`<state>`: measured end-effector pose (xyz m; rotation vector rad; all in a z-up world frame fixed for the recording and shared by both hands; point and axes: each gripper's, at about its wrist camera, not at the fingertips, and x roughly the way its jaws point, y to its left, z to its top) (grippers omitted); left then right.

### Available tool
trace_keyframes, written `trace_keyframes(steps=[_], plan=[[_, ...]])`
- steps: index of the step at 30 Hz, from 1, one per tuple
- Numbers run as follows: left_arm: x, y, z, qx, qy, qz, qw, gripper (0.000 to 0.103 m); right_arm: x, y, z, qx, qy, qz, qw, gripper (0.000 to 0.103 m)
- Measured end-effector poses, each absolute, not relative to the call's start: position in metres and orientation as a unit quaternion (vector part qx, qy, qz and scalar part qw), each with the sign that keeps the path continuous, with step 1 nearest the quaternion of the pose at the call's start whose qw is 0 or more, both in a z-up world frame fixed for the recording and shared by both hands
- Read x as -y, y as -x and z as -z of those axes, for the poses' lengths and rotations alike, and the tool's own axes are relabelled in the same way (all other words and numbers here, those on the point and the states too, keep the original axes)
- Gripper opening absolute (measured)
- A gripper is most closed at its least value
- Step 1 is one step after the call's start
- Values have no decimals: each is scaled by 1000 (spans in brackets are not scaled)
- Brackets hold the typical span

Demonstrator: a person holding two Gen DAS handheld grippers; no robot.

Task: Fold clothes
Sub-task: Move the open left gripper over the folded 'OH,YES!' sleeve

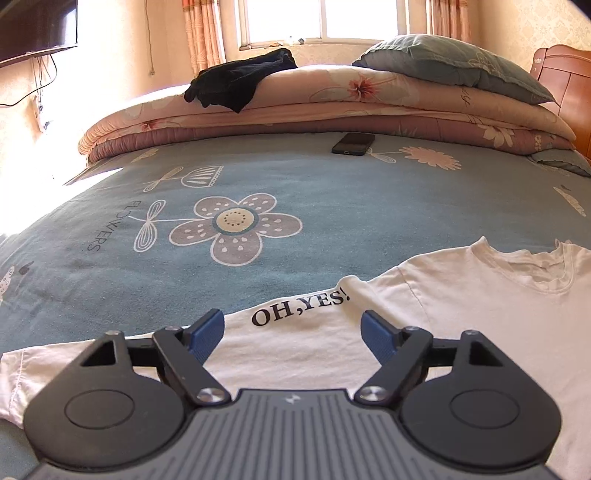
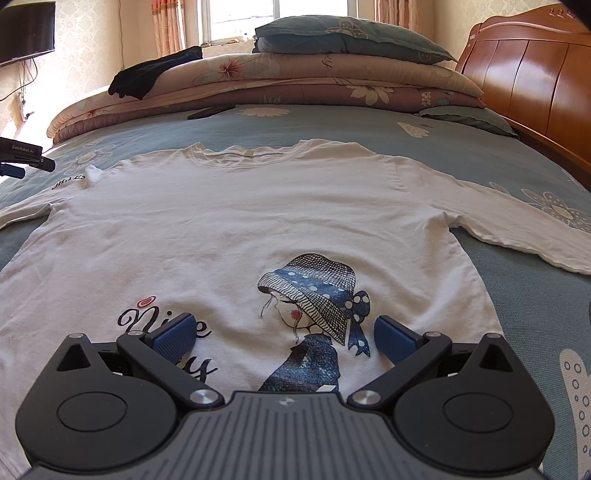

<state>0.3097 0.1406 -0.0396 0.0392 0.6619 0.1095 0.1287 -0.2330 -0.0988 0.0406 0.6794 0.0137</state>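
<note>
A white T-shirt (image 2: 236, 221) lies spread face up on the blue flowered bed sheet (image 2: 461, 147), with a print of a girl in a hat and dark lettering. Its left sleeve (image 1: 295, 343) carries the words "OH,YES!" and lies flat under my left gripper (image 1: 293, 325), which is open with nothing between its blue pads. The left gripper's tip (image 2: 22, 162) also shows at the left edge of the right wrist view. My right gripper (image 2: 284, 332) hovers open over the shirt's lower front, over the print, holding nothing.
Folded pink quilts (image 2: 295, 77) with a grey-green pillow (image 2: 351, 37) and a black garment (image 2: 155, 74) are stacked at the far side. A dark phone (image 1: 352, 144) lies on the sheet before them. A wooden headboard (image 2: 535, 81) stands at right, a wall TV (image 1: 37, 26) at left.
</note>
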Motion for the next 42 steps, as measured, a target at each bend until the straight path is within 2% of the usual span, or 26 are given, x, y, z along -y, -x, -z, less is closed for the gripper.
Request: trace_keyframes(steps=[6,10,21,26,34,36,38,39,41,42], plan=[[-150,-294,48,-322,19,-122,939,83,233,-129,99,-334,-16,-4,942,103],[-184,-280,47,-322,44,-129,937,83,233,-129,99,-333,-13,-3,943,103],[-361,-233,48,-317,167,-277,892,82,234,-129,100,-332,-18,-5,943,103],[-428,-208,68,-318,306,-311,841,75,235,-130,99,-332,-21,-6,943,103],[-441,-209,80,-310,343,-284,840,72,235,-130,99,-332,-22,-7,943,103],[-435,-216,79,-320,315,-287,846,63,234,-130,99,-332,-21,-7,943,103],[-427,-224,78,-334,277,-291,853,38,234,-130,99,-332,-22,-7,943,103],[-422,-228,77,-341,255,-294,856,37,234,-130,99,-332,-22,-7,943,103],[-415,-232,76,-351,221,-296,861,23,234,-130,99,-332,-22,-7,943,103],[-413,-231,75,-350,219,-292,863,20,235,-130,99,-332,-23,-7,943,103]])
